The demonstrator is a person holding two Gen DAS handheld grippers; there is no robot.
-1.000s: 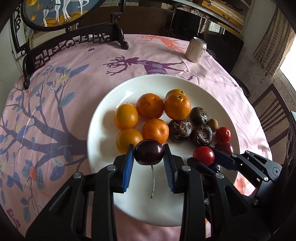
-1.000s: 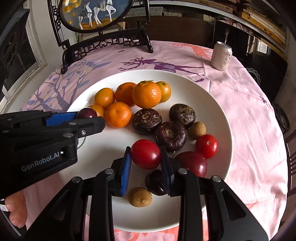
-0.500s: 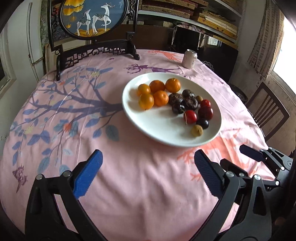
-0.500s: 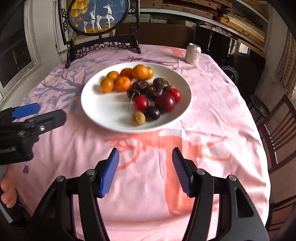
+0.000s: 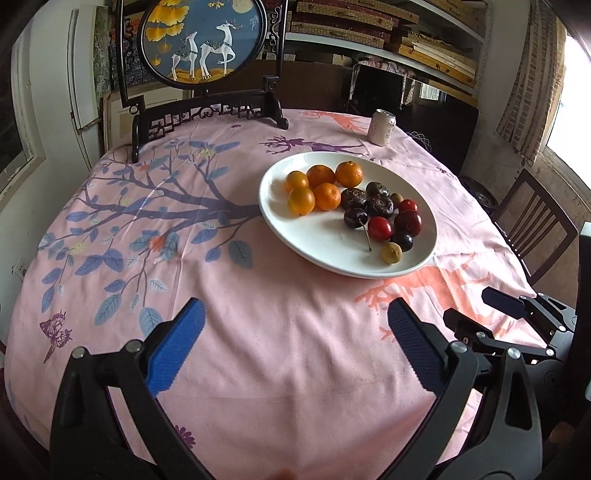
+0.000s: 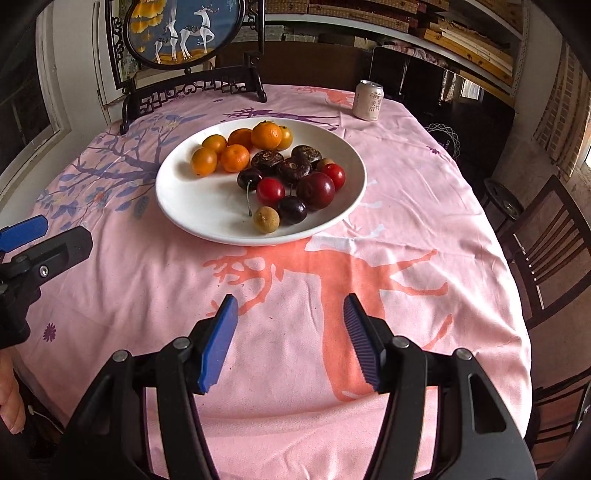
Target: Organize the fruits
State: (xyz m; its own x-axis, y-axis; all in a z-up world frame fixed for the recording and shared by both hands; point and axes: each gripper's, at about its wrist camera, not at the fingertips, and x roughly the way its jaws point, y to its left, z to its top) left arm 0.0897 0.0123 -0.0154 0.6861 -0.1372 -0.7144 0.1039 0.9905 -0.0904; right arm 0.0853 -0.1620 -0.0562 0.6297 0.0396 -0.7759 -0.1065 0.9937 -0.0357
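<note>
A white plate (image 5: 325, 254) (image 6: 192, 206) on the pink tablecloth holds grouped fruit: several oranges (image 5: 325, 176) (image 6: 235, 158) at the back left, dark water chestnuts (image 5: 380, 205) (image 6: 291, 166), red cherry tomatoes (image 5: 380, 228) (image 6: 270, 190), a dark stemmed cherry (image 5: 355, 218) (image 6: 249, 178), dark plums (image 5: 407, 222) (image 6: 316, 190) and a tan longan (image 5: 391, 253) (image 6: 266, 219). My left gripper (image 5: 295, 343) is open and empty, well short of the plate. My right gripper (image 6: 290, 332) is open and empty, also near the table's front edge; it shows in the left wrist view (image 5: 509, 310).
A drink can (image 5: 382, 127) (image 6: 367, 100) stands at the far edge. A round deer screen on a dark carved stand (image 5: 207, 40) (image 6: 181, 29) is at the back left. A wooden chair (image 5: 535, 218) (image 6: 550, 236) is at the right of the table.
A second ago my left gripper held the dark cherry and my right a red tomato over the plate. Both fruits now lie on the plate, and both grippers have opened and pulled back.
</note>
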